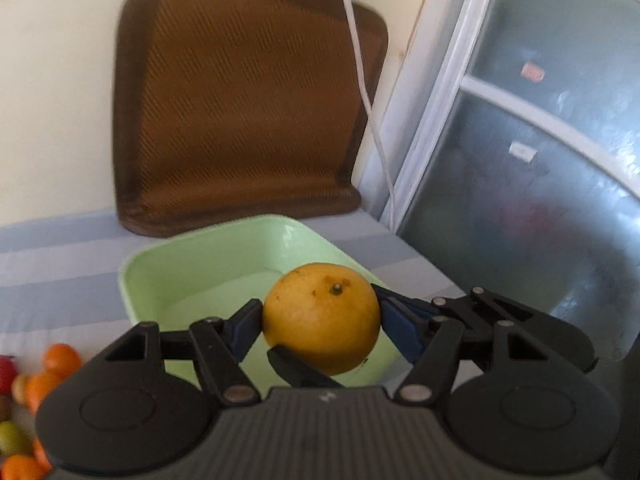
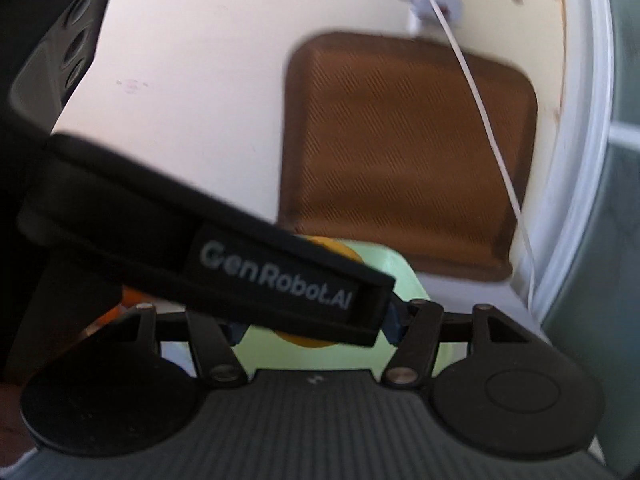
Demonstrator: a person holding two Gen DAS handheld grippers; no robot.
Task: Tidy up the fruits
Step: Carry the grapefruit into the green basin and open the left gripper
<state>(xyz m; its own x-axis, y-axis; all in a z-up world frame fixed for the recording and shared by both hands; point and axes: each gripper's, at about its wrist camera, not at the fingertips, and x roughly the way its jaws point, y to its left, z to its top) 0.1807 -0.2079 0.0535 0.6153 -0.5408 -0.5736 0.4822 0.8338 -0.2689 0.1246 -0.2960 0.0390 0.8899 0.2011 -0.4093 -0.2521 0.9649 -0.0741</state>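
Note:
My left gripper is shut on a yellow-orange citrus fruit, stem end up, and holds it over the near side of a light green square bowl. The bowl looks empty inside. Several small fruits, orange, red and green, lie on the striped cloth at the lower left. In the right wrist view the left gripper's black body crosses in front and hides my right gripper's fingertips. Bits of the fruit and the green bowl show behind it.
A brown woven mat leans against the cream wall behind the bowl. A white cable hangs down in front of it. A frosted glass door with a white frame stands at the right. The surface is a blue-striped cloth.

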